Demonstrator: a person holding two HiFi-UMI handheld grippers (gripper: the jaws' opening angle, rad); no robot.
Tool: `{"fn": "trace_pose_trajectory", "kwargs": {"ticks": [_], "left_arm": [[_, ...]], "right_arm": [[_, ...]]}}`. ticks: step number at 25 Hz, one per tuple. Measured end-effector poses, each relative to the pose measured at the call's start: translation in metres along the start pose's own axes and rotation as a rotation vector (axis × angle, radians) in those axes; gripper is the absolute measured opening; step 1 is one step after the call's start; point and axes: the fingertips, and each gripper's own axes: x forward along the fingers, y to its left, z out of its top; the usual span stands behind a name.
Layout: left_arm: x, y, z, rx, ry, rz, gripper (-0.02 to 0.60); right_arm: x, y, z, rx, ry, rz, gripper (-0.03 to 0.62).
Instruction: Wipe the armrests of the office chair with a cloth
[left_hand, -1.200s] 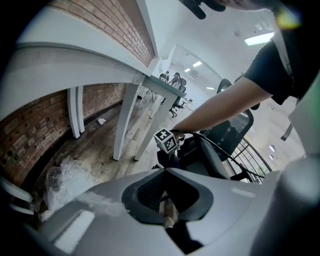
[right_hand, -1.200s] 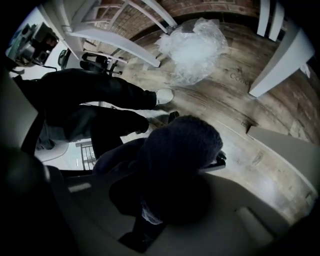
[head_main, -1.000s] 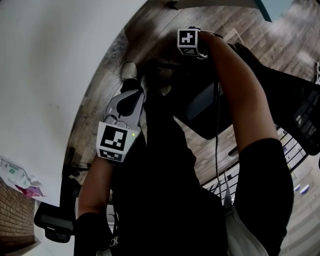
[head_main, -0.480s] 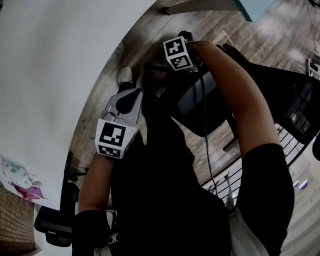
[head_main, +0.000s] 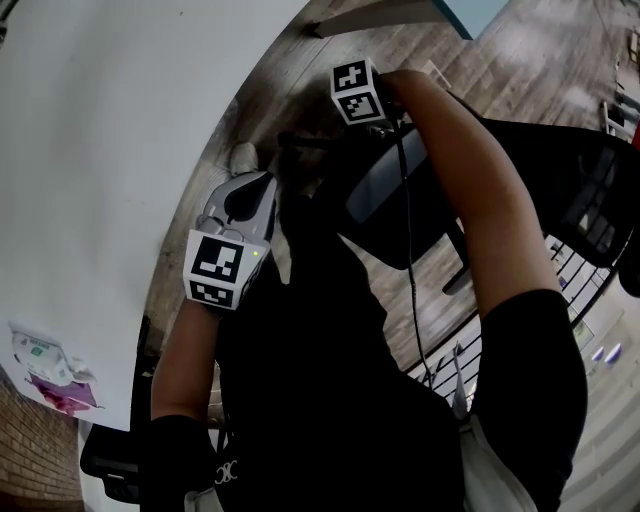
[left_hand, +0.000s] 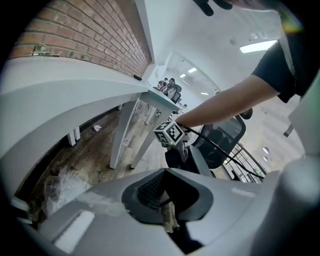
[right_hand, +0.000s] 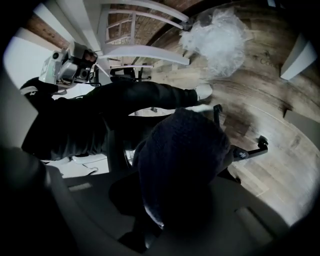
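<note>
1. Examining the right gripper (right_hand: 167, 212), we find its jaws closed on a dark cloth (right_hand: 185, 160), which bulges out ahead of them and fills most of that gripper's view.
2. In the head view, we place this gripper at the end of the grey armrest (head_main: 388, 185) of the office chair (head_main: 560, 180). The cloth itself is lost in shadow there.
3. We note the left gripper (left_hand: 167, 220) with its jaws drawn together and nothing gripped. It hangs apart from the chair, on the side of the white desk (head_main: 100, 150).
4. We record a wooden floor (right_hand: 280, 125), crumpled plastic wrap (right_hand: 217, 37) lying on it, and the person's white shoe (right_hand: 204, 91) near the chair base (right_hand: 247, 152).
</note>
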Motion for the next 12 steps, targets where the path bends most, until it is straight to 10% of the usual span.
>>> {"fn": "trace_pose_trajectory", "kwargs": {"ticks": [7,12], "left_arm": [[0.003,-0.014,0.005,0.049,0.023,-0.050,0.006],[0.005,-0.027,0.020,0.095,0.034,-0.102,0.006]], "right_arm": [[-0.024,-0.032,-0.033,0.017,0.074,-0.295,0.055],[-0.074,-0.027,-0.046,0.038,-0.112,-0.606,0.057]]}}
